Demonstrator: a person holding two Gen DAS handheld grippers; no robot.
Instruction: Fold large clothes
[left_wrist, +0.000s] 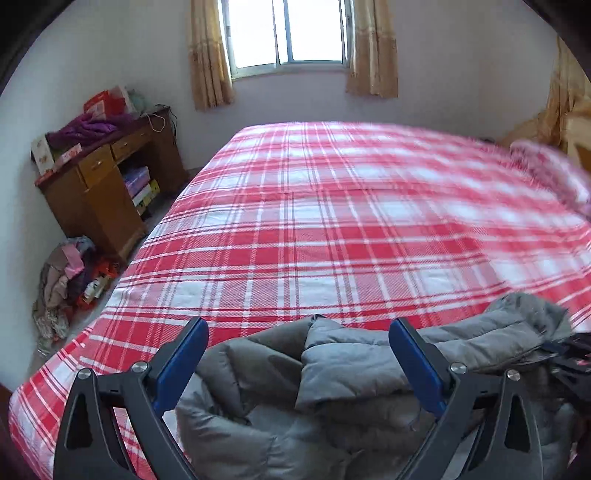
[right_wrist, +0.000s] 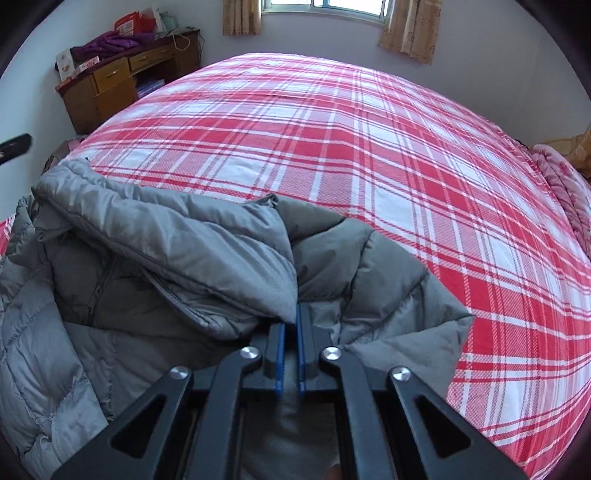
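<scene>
A grey puffer jacket (left_wrist: 351, 373) lies crumpled at the near edge of a bed with a red and white plaid sheet (left_wrist: 332, 221). My left gripper (left_wrist: 297, 326) is open and empty, its blue-padded fingers standing wide apart just above the jacket. In the right wrist view the jacket (right_wrist: 166, 258) fills the lower left. My right gripper (right_wrist: 290, 317) is shut on a fold of the jacket, with the grey fabric pinched between the blue pads. Part of the right gripper shows at the right edge of the left wrist view (left_wrist: 569, 358).
A wooden desk (left_wrist: 107, 184) with purple clothes and boxes on it stands left of the bed. A heap of clothes (left_wrist: 70, 273) lies on the floor beside it. A pink quilt (right_wrist: 565, 184) lies at the bed's right end. A curtained window (left_wrist: 291, 33) is behind.
</scene>
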